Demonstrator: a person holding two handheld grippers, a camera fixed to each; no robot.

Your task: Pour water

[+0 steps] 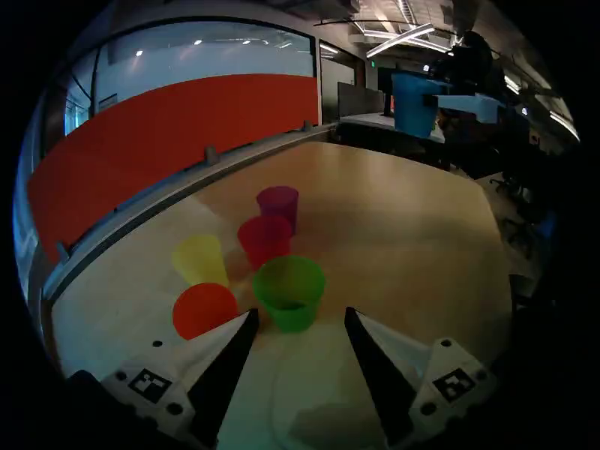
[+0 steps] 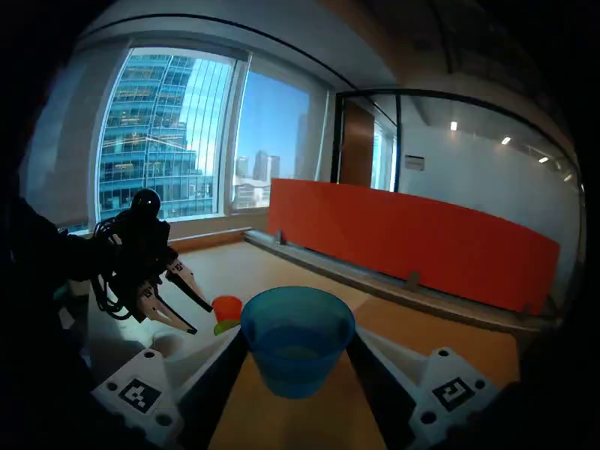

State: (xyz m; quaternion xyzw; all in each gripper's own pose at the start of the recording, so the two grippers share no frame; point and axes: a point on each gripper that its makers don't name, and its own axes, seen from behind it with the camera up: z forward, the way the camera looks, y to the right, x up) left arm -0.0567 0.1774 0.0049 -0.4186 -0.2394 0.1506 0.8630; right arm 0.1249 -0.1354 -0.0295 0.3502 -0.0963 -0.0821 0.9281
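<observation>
A blue cup (image 2: pixel 298 341) holding water sits upright between my right gripper's (image 2: pixel 298 360) two fingers, which are shut on its sides, high above the table. In the left gripper view that same blue cup (image 1: pixel 411 105) hangs far off at the upper right. My left gripper (image 1: pixel 300 319) is open and low over the wooden table (image 1: pixel 405 225), just short of a green cup (image 1: pixel 289 291). Behind the green cup stand a red cup (image 1: pixel 265 238) and a purple cup (image 1: pixel 278 206). To its left are a yellow cup (image 1: pixel 200 259) and an orange cup (image 1: pixel 204 309).
An orange partition panel (image 1: pixel 172 135) on a grey rail runs along the table's far edge. The left gripper (image 2: pixel 201 319), held by a hand, stands open beside the orange cup (image 2: pixel 226 306). Large windows (image 2: pixel 172 157) lie behind it. Office desks (image 1: pixel 375 112) stand beyond the table.
</observation>
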